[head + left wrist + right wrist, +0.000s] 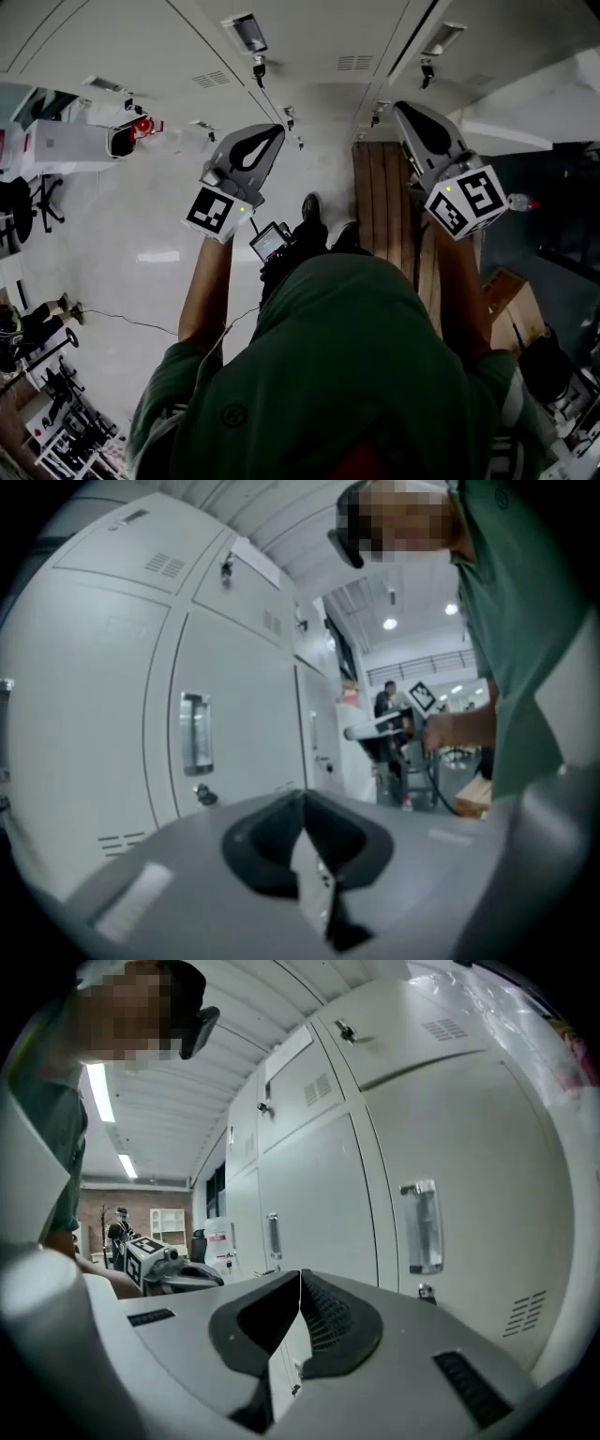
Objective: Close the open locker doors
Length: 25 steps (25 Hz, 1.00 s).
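A row of pale grey locker doors [309, 42] fills the top of the head view, with vents and small locks, and every door that shows lies flush. In the left gripper view a door with a metal handle [195, 733] and a lock [205, 795] stands just ahead. My left gripper [303, 801] is shut and empty, its jaws meeting in one line; it also shows as the left gripper [247, 153]. My right gripper [300, 1281] is shut on nothing too, near a door handle [422, 1227]. It shows again as the right gripper [419, 120], close to the lockers.
A wooden bench [384, 202] runs along the floor under my right arm. A person's feet [311, 208] stand beside it. A white machine with a red part [139, 125] and chairs [23, 211] are at the left. A cable [122, 322] trails on the floor.
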{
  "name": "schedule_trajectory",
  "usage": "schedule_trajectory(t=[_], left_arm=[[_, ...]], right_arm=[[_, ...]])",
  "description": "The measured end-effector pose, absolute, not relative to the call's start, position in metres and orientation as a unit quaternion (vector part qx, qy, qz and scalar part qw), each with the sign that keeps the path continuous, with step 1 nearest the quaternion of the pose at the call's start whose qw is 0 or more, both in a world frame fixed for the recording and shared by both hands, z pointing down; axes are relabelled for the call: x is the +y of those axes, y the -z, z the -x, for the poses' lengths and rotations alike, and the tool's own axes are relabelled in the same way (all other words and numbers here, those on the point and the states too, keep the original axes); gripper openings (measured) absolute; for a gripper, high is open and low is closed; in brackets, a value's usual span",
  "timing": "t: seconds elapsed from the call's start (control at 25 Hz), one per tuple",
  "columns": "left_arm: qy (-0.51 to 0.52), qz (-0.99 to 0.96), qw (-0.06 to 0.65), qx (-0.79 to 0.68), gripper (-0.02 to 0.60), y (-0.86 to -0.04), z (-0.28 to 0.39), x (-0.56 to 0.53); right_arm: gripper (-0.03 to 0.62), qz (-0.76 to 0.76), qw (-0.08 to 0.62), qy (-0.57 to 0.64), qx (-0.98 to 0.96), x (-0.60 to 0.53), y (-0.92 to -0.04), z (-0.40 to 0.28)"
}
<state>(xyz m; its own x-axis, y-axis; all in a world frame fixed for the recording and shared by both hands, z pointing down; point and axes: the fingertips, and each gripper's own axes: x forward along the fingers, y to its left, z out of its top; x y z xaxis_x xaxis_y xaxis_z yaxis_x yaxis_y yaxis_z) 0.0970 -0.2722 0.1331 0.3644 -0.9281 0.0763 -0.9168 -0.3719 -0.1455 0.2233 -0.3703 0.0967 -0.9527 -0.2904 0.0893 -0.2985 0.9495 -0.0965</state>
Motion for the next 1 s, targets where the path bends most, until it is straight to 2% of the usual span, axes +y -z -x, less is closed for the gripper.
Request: schedule_trajectory(t=[0.28, 0.52, 1.0], left_arm=[[0.036, 0.809, 0.048, 0.585, 0.005, -0.092, -0.103, -0.246], [0.030, 0.818, 0.050, 0.572, 0.005, -0.080, -0.131, -0.230], [0.058, 0.836, 0.055, 0.542, 0.005, -0.084, -0.170, -0.228]], right_arm=[[0.006, -0.114, 0.021, -0.018, -0.993, -0.326, -0.044, -0.252], [0.005, -0.104, 0.042, -0.027, -0.993, -0.302, -0.048, -0.277], [0.005, -0.134, 0.035, -0.037, -0.990, -0.293, -0.054, -0.331]])
